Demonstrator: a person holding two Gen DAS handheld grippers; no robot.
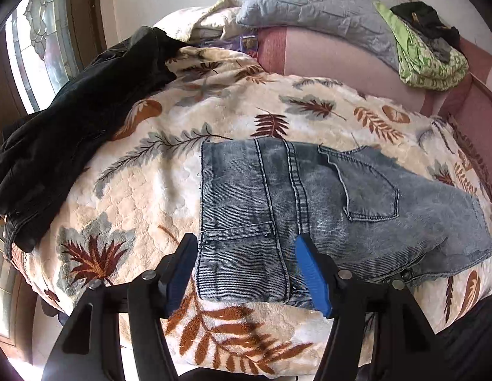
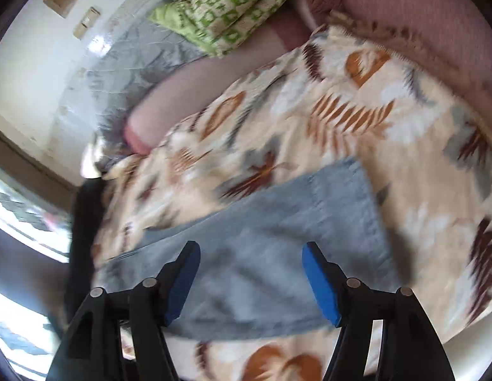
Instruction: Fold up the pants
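Note:
Faded blue jeans (image 1: 325, 209) lie folded into a compact rectangle on a cream blanket with a leaf print (image 1: 214, 101), back pocket facing up. My left gripper (image 1: 246, 247) is open and empty, its blue-padded fingers above the near left part of the jeans. In the blurred right wrist view the jeans (image 2: 277, 247) lie across the blanket (image 2: 357, 111). My right gripper (image 2: 250, 254) is open and empty above them.
A dark garment (image 1: 71, 120) lies heaped at the blanket's left edge. A grey pillow (image 1: 315, 3) and a green patterned cloth (image 1: 430, 60) sit at the back on a pink sheet (image 1: 341, 63). A window (image 1: 39, 41) is at the left.

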